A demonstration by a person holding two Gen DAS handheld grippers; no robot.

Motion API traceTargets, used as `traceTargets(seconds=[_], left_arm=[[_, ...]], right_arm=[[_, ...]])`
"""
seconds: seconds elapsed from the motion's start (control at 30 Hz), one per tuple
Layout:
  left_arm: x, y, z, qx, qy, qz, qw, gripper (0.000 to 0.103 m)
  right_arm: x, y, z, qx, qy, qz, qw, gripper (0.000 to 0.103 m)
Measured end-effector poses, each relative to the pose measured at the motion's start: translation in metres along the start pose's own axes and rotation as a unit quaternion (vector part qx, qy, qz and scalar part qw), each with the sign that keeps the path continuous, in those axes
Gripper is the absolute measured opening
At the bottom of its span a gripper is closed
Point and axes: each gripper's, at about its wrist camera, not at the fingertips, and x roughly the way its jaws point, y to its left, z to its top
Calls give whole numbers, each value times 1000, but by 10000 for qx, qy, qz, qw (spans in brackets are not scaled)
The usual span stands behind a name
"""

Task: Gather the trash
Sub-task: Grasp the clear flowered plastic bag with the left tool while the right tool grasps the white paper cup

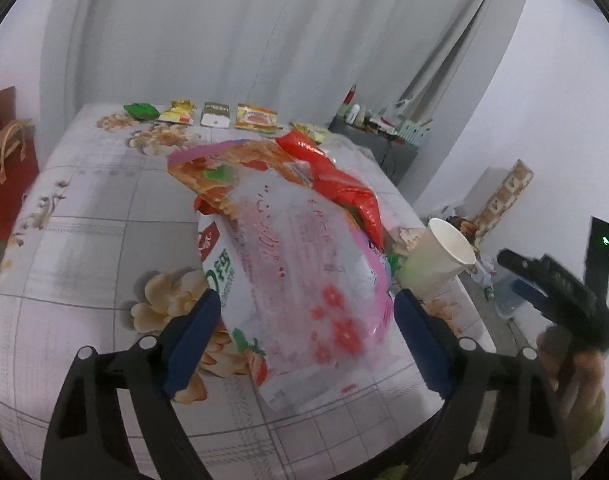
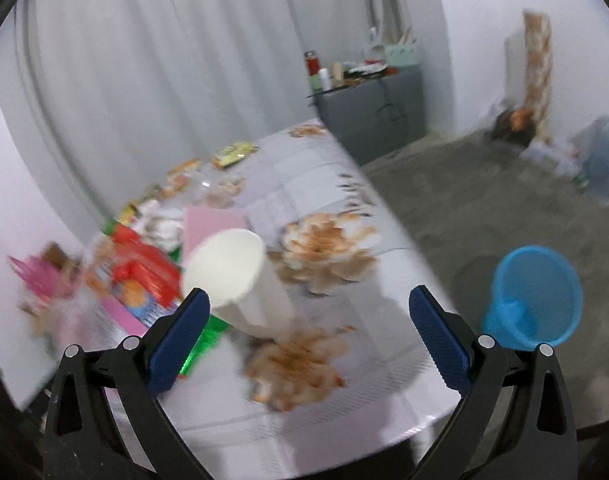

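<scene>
Your left gripper [image 1: 306, 312] has its blue pads spread wide on either side of the big crinkly plastic snack bags [image 1: 300, 276], a translucent pink-and-white one on top of a red foil one, piled on the flower-print tablecloth [image 1: 84, 248]. The pads look just beside the bag's edges, but I can't tell if they're actually pressing on it yet. Squeeze slowly and catch a good fold of film, since that stuff slides and crumples.

Your right gripper [image 2: 308, 332] is wide apart too, holding nothing. The white paper cup [image 2: 232, 280] sits tilted at about 10 o'clock from its fingertips, right against the left pad [image 2: 180, 336], so shift left to centre it before you clamp, and go gentle or it'll crush. The round blue plastic bin [image 2: 532, 300] is down on the floor at 3 o'clock. More small wrappers [image 1: 220, 114] wait along the far edge at 12 o'clock.
</scene>
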Motion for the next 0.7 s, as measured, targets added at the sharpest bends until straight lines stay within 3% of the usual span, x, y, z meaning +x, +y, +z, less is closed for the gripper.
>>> traceTargets(seconds=[0.13,0.33,0.47,0.7], left_arm=[[2,6,-4,-8,143,125,9998,68],[4,20,-4,-382,162,-224,9989,42],[1,24,-5,-402,148,-380,9984,25],[-12,25,-4,-271,-70,-507,9983,10]], right_arm=[[14,-1,10,298,212,437,9984,94],[40,-1,19,588,688,684,9935,78],[53,-3,19,729,973,716,9900,62],[60,-7,15,867,1230,790,9854,30]])
